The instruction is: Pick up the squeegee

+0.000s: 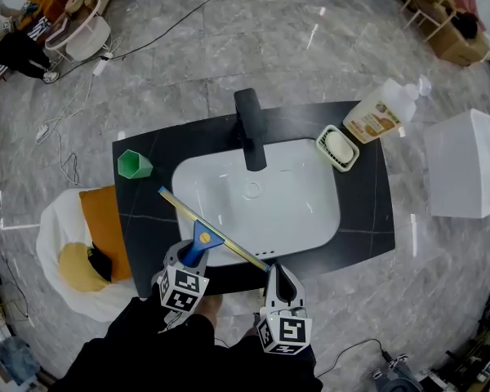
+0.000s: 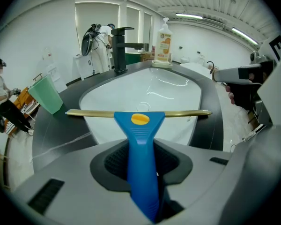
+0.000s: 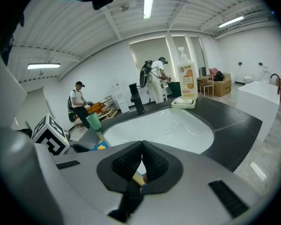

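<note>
A black countertop (image 1: 367,211) is carrying a white sink basin (image 1: 298,211) with a black faucet (image 1: 249,129) at its far side. The squeegee (image 1: 208,237) is stretching slantwise over the basin's near left rim, its brass blade running from near the green cup (image 1: 134,165) toward the counter's front edge. The left gripper (image 2: 141,161) is clamping the squeegee's blue handle, jaws partly closed with the pads pressing on its sides, while the right gripper (image 3: 141,146) is sitting at the blade's near end, jaw tips pressed together and the blade's end showing just behind them.
</note>
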The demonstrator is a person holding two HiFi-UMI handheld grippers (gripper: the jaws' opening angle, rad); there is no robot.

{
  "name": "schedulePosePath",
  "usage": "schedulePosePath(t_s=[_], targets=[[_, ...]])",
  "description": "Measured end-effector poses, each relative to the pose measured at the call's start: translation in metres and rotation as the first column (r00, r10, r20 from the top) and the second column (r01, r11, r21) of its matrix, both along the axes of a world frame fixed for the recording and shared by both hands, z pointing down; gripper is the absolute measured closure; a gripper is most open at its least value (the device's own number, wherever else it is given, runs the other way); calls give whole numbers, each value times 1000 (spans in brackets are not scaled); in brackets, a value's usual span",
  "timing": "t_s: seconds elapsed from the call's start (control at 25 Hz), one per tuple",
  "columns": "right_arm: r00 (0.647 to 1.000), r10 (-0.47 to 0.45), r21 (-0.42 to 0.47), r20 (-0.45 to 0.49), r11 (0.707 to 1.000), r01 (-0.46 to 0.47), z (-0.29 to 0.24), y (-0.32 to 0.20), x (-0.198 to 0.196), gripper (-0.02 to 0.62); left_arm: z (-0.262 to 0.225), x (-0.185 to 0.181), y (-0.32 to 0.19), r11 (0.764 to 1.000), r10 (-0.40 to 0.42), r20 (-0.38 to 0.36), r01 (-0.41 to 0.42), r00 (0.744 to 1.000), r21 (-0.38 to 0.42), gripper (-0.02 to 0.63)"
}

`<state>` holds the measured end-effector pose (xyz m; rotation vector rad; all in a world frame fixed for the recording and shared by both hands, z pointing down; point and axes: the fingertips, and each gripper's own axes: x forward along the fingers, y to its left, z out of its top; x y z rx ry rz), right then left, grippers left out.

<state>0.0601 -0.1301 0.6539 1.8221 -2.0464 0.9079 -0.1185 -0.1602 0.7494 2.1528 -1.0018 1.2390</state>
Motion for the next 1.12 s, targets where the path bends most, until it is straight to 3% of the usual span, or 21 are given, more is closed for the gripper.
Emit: schedulePosePath(t_s=[0.48, 1.12], targets=[[1000, 2, 17, -7, 1000, -2, -12, -3, 8, 580, -8, 8, 1, 1000, -21, -16, 21, 1000, -9, 479], [999, -16, 86, -31, 996, 19, -51, -7, 19, 580, -51, 21, -13, 995, -62, -60, 67, 996, 72, 479]])
